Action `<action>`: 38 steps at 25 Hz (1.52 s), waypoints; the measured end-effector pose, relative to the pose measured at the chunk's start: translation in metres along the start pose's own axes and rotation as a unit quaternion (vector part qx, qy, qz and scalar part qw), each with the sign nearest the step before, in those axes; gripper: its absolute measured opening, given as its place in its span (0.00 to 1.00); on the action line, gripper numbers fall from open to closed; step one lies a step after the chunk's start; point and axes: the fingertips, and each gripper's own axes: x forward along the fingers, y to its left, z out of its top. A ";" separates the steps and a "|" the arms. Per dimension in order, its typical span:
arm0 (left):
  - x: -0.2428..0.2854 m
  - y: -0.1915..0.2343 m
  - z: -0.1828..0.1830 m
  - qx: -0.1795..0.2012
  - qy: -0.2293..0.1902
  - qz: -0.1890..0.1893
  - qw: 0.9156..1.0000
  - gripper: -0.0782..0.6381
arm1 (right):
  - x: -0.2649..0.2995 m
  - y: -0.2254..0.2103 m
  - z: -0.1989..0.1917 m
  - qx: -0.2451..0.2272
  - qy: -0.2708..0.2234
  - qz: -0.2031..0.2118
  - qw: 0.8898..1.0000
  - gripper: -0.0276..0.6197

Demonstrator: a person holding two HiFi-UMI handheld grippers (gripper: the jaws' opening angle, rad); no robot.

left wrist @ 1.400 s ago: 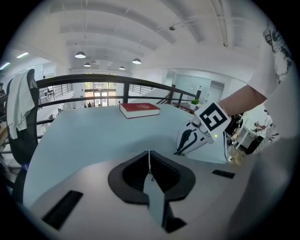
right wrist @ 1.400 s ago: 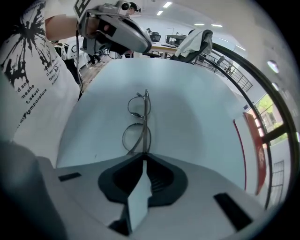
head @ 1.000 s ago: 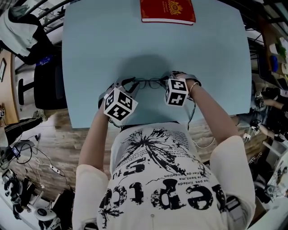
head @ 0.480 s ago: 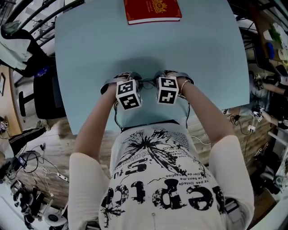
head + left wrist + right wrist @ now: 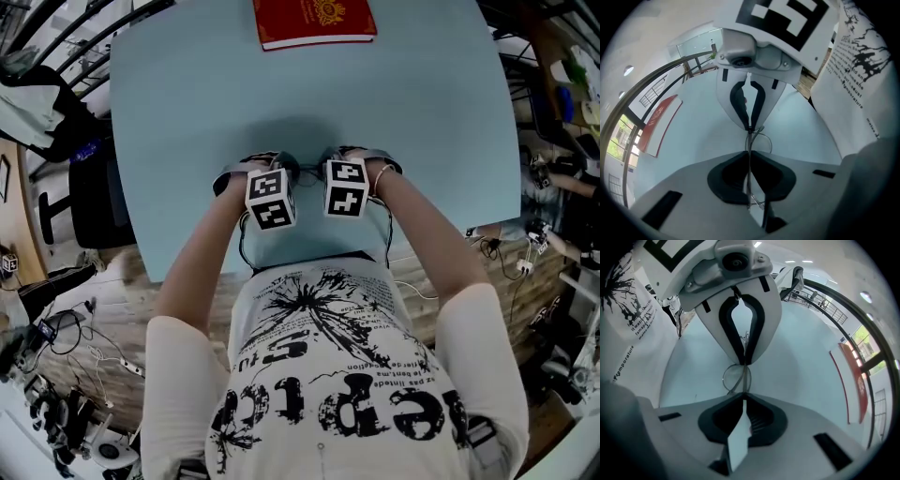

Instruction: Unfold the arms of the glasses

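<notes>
Jaws of the left gripper (image 5: 749, 157) have just been closing and now pinch a thin wire of the glasses (image 5: 736, 378). The right gripper (image 5: 743, 394) jaws are clamped on them too. The glasses sit between both grippers, low over the table (image 5: 187, 112), mostly hidden behind the marker cubes (image 5: 270, 199) in the head view. A red book (image 5: 314, 21) is cut off at the top edge.

Your head camera is looking steeply down past your chest at the table (image 5: 187, 103), seeing both grippers from above. Each gripper camera is sitting close behind its own jaws and facing the other gripper: the left gripper (image 5: 749, 155), whose jaws have just been closing on the glasses (image 5: 759, 140), and the right gripper (image 5: 743, 395). All three views are sharing the red book (image 5: 314, 23) beyond the grippers.
</notes>
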 end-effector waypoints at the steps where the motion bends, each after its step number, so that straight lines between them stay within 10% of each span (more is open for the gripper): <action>1: -0.001 0.000 0.001 -0.003 -0.006 -0.001 1.000 0.16 | 0.000 0.000 -0.001 0.000 0.000 0.001 1.000 0.09; 10: -0.023 0.010 0.003 -0.040 -0.078 0.021 0.996 0.15 | -0.001 -0.005 -0.008 0.023 -0.001 0.012 1.000 0.09; 38: -0.061 0.004 -0.029 -0.090 -0.123 0.058 0.987 0.15 | -0.011 -0.017 -0.030 0.030 0.051 -0.017 0.998 0.10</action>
